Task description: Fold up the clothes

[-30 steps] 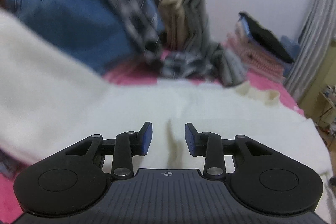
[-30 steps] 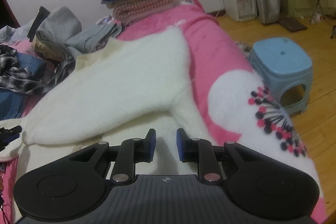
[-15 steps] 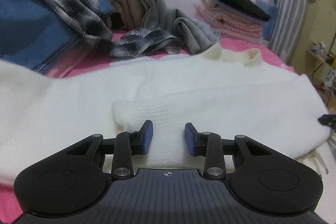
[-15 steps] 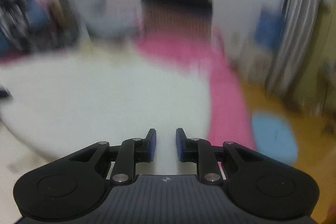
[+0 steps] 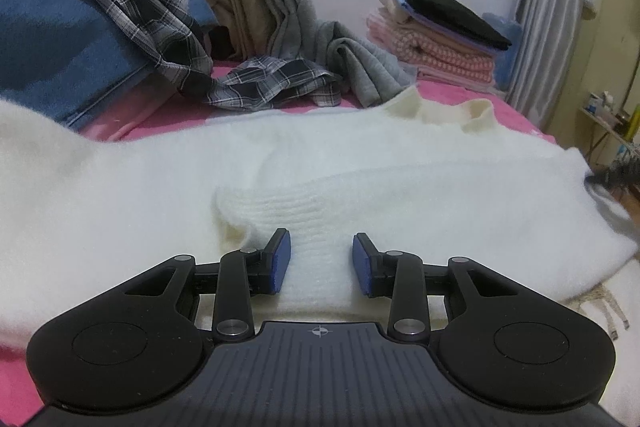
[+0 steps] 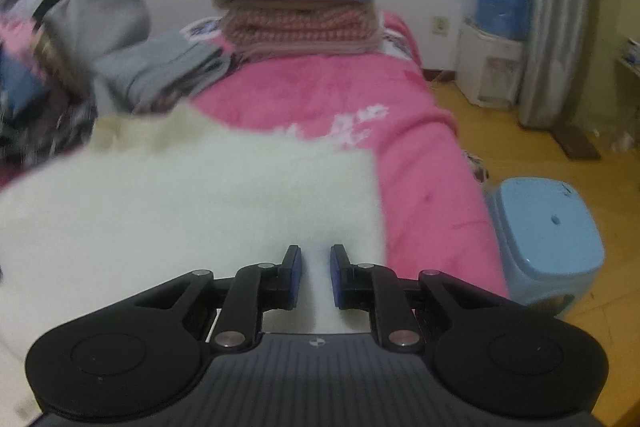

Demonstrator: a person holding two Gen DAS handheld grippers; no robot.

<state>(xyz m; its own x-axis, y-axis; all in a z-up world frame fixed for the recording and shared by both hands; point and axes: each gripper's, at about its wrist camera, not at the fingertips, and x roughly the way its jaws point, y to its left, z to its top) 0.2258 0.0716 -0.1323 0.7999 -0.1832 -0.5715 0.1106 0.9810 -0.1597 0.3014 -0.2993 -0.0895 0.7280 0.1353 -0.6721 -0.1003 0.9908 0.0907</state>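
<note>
White fluffy knit sweater [image 5: 400, 179] lying spread on pink bed blanket [image 6: 360, 99], sleeve folded in. Left gripper [image 5: 321, 264] hovering agape; right gripper [image 6: 315, 277] closing on sweater edge (contact unclear). Next: folding side over.

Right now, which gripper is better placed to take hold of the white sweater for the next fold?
Probably right. The right gripper is closing with the white sweater between its narrow jaws at the garment's edge; the left gripper stands wider around the ribbed cuff.
</note>
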